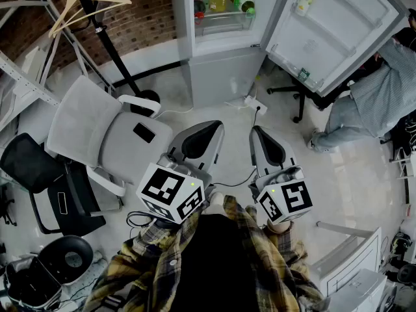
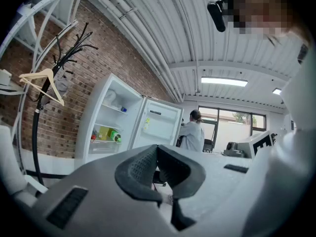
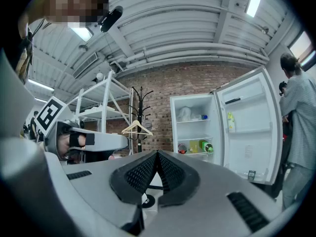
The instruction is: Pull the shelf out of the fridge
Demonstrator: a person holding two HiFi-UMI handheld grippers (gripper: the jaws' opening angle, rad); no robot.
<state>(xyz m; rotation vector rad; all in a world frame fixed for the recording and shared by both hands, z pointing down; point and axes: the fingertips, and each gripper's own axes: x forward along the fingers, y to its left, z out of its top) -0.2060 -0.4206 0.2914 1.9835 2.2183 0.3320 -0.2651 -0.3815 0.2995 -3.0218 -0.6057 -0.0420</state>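
Past the chair [image 1: 97, 129], the left gripper [image 1: 209, 127] is clenched on nothing, well short of the open fridge [image 1: 221, 70] — its shelf [image 3: 195, 153] sits inside, bottles [image 1: 246, 4] on it, untouched. The right gripper [image 1: 258, 134] is likewise closed tight and empty, near the swung-out door [image 1: 338, 31]. To reach well, I'd step close, spread 1 gripper's jaws ahead of the shelf's front edge, grip it level and draw straight out so the bottles stay upright.
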